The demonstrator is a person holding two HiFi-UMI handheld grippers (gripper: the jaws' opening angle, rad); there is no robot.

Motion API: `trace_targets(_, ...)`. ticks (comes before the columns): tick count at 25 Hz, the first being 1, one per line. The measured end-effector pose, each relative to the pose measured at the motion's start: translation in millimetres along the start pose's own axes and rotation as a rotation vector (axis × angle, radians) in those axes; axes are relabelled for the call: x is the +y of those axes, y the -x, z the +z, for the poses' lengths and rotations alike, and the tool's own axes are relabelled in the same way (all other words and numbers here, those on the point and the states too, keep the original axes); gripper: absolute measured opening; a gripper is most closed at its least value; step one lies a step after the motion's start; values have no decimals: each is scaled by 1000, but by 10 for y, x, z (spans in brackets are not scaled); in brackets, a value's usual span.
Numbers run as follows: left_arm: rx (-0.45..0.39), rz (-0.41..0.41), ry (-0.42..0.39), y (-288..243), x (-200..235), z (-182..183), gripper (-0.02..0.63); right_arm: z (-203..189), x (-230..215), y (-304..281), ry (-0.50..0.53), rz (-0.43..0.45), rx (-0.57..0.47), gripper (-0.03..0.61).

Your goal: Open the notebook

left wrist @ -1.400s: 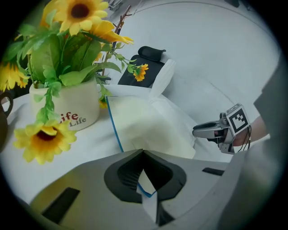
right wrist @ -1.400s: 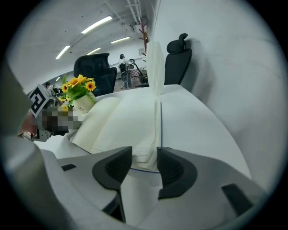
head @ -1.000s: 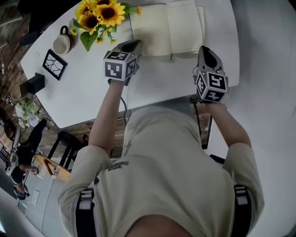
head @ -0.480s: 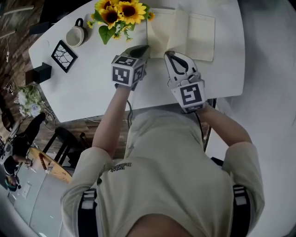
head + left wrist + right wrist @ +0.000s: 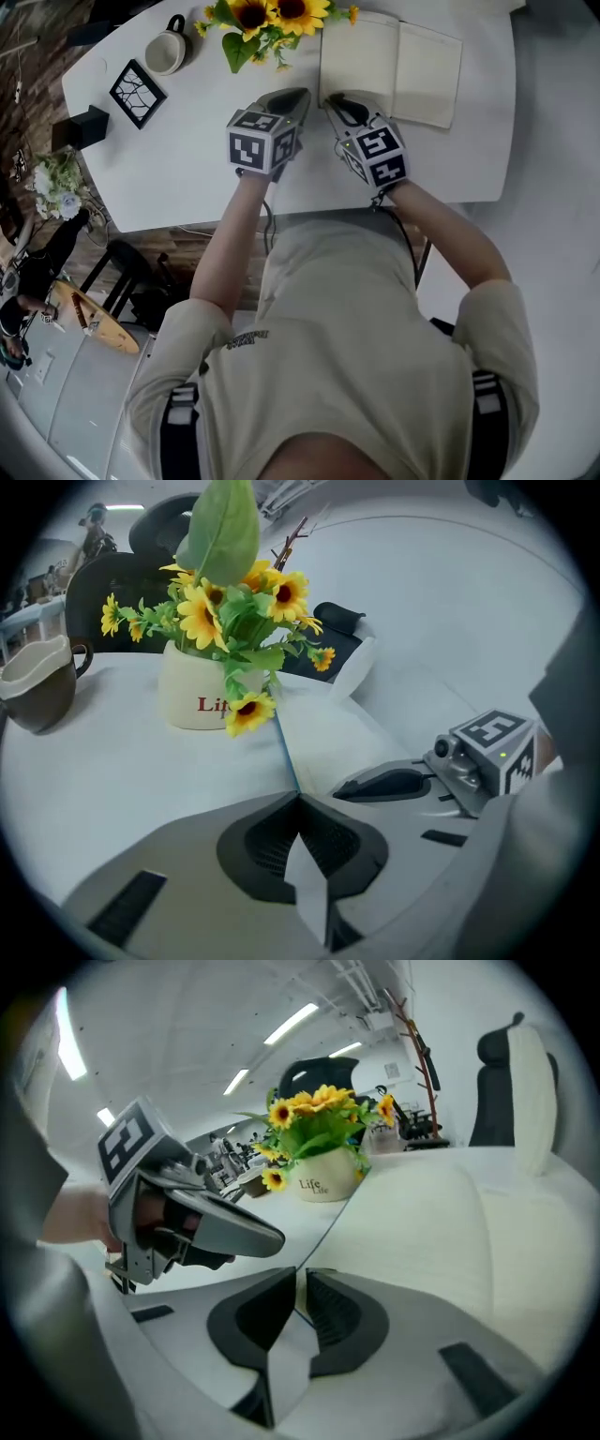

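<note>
Jaws of the right gripper (image 5: 337, 101) are opening at the left edge of the notebook (image 5: 412, 70), those of the left gripper (image 5: 296, 94) are pressed together; its light, floppy pages probably want an edge pinch.

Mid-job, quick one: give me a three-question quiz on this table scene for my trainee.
1. True or false: the notebook lies shut.
2. In the head view, what stands by the notebook's left page? A) a lamp B) sunflowers C) a bottle
3. Fill in: in the right gripper view, the print on the pot reads ___.

Key: 1 false, it lies open; 2 B; 3 Life.
</note>
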State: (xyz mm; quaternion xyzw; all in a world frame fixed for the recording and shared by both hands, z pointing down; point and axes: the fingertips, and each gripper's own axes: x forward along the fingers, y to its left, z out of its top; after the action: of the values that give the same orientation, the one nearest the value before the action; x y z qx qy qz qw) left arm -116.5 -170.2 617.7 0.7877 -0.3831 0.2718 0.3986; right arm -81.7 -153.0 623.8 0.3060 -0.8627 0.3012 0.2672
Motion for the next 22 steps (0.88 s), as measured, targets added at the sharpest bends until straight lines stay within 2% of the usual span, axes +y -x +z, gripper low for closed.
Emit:
trace_targets(2,-16,-16,8,12,-36,31,8,-39,-54,-16,-100,9,10,37)
trace_targets(5,-39,-53,9,14,-131,89,8,-44,-86,-34,-193,24,22,38)
trace_targets(10,-16,-63,-8,-101,-237,108,8,-68,-114,5,-341,44,42,38)
trace_targets(15,-17,-82,-39,-161,-350,200,8,-5,-118,206,-382,38,22,64)
trace_targets(18,-11,-91,-61,-183,-450,244,8,29,-221,421,-402,-1,-12,64)
trace_targets(22,-24,-98,-95,-129,-594,328,8,53,-403,688,-370,-66,-49,64)
